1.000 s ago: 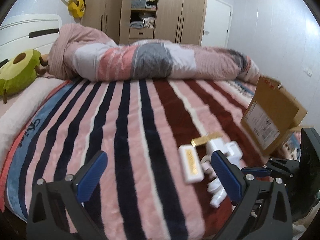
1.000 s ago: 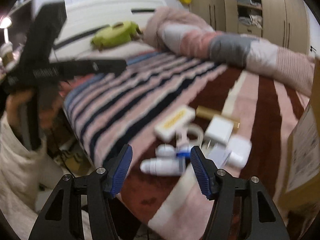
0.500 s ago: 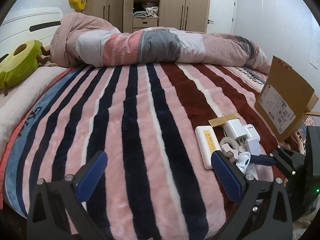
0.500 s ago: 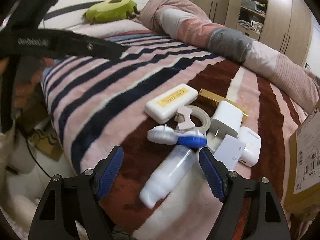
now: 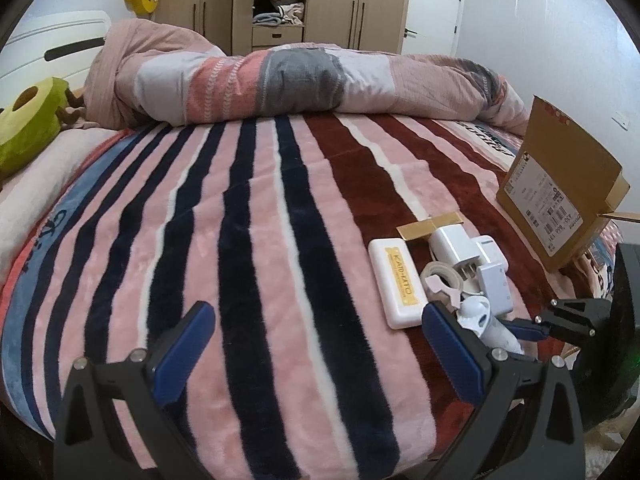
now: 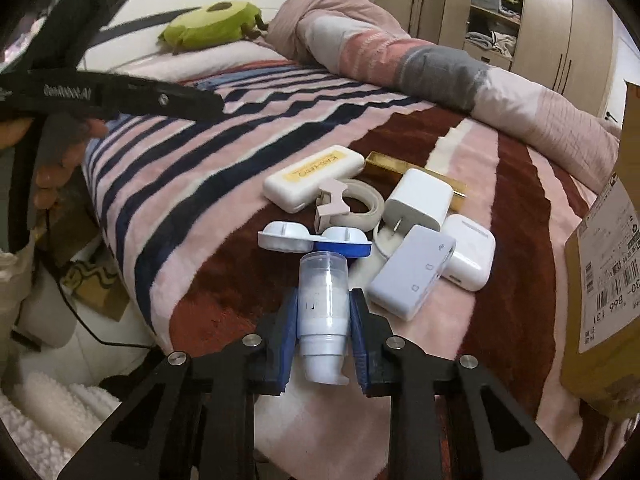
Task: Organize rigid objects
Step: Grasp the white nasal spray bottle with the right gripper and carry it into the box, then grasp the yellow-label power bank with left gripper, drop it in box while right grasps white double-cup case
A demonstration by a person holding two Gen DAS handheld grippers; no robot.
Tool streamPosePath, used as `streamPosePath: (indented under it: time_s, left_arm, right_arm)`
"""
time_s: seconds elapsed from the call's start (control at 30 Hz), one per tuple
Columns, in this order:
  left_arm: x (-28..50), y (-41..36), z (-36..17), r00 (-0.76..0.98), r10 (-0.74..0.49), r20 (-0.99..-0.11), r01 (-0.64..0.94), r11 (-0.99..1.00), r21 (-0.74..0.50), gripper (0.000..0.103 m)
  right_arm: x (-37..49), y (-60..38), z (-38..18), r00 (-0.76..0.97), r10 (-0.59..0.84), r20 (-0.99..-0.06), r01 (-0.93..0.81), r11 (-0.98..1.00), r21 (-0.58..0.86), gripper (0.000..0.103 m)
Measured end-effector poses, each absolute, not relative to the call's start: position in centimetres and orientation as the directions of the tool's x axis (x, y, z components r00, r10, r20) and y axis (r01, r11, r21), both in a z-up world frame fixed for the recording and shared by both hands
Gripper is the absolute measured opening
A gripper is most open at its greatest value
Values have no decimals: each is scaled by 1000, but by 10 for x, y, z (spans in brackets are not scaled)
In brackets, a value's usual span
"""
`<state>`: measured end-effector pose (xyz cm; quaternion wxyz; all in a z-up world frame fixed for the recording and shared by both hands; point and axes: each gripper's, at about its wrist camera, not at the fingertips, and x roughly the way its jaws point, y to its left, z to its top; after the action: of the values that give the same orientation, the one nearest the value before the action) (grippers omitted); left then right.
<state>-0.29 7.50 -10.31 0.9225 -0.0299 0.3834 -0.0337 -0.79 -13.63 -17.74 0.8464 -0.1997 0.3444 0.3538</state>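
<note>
My right gripper (image 6: 323, 300) is shut on a white plastic bottle (image 6: 323, 304) lying on the striped blanket at the bed's near edge; it also shows in the left wrist view (image 5: 500, 332). Beyond it lie a blue-and-white lens case (image 6: 312, 238), a tape roll (image 6: 356, 204), a white case with a yellow label (image 6: 312, 178), a gold bar (image 6: 400, 166), a white charger (image 6: 420, 200), a lilac adapter (image 6: 412, 272) and a white earbud case (image 6: 468, 252). My left gripper (image 5: 316, 332) is open and empty, left of the pile.
An open cardboard box (image 5: 560, 192) stands right of the pile, also in the right wrist view (image 6: 608, 248). A rolled quilt (image 5: 300, 76) lies across the far bed. A green plush (image 5: 28, 124) sits at the left. Wardrobes (image 5: 280, 0) stand behind.
My right gripper has moved forward and closed on the white bottle, which now points along the fingers. My left gripper has shifted slightly and stays open.
</note>
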Motion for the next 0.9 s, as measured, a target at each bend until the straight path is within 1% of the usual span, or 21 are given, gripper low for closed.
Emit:
streamPosePath:
  time_s: [0.07,0.17,0.27,0.33,0.4,0.47,0.5,0.53,0.57,0.63,0.67,0.7,0.77,0.8,0.83,0.9]
  left_arm:
    - [-2,74,-104,699,-111,-707,51,993,-106,103]
    - [-1,73,-105,695,-180,-697,89,982,-165,103]
    - [5,68,-108,680,-232,-695,124,971,-202,102]
    - [12,64,-110,667,-269,-695,145,962,-233,102]
    - [22,58,-114,650,-290,-702,156,956,-250,102]
    - [31,49,-118,638,-274,-720,156,961,-228,98]
    - [35,44,-121,630,-270,-728,159,963,-219,93]
    - [40,39,-124,617,-274,-738,165,962,-218,86]
    - [44,36,-129,602,-278,-749,168,961,-221,82]
    - [51,30,-138,575,-269,-772,165,963,-213,69]
    - [54,28,-143,562,-260,-785,159,966,-206,65]
    - [55,26,-147,556,-252,-792,152,968,-201,59]
    - [56,26,-150,566,-236,-790,140,972,-190,55]
    - [56,25,-150,571,-232,-787,142,973,-184,47]
    - [57,25,-149,570,-232,-788,148,973,-180,36]
    - [59,24,-150,566,-203,-799,143,979,-147,33]
  right_arm:
    - [-7,-136,-169,520,471,-713,-738,668,-97,20]
    - [-6,-139,-143,522,510,-684,-753,652,-88,20]
    - [3,-157,-91,545,558,-626,-745,664,-57,20]
    - [13,-181,-43,591,574,-566,-713,701,-33,20]
    - [22,-205,-2,649,550,-526,-664,747,-36,20]
    - [34,-224,25,719,460,-520,-585,806,-96,20]
    - [40,-232,34,748,412,-520,-546,828,-130,20]
    - [51,-243,41,778,329,-536,-485,856,-177,20]
    - [60,-250,43,784,279,-555,-451,870,-199,20]
    - [77,-266,39,771,208,-602,-404,890,-210,20]
    - [86,-274,34,758,174,-629,-384,898,-214,20]
    - [93,-280,28,744,147,-652,-370,903,-218,20]
    - [104,-286,17,726,112,-679,-357,905,-233,20]
    - [106,-290,12,721,107,-685,-355,906,-232,20]
    - [109,-293,8,709,105,-698,-355,908,-224,20]
    - [114,-301,2,689,102,-718,-357,910,-213,20]
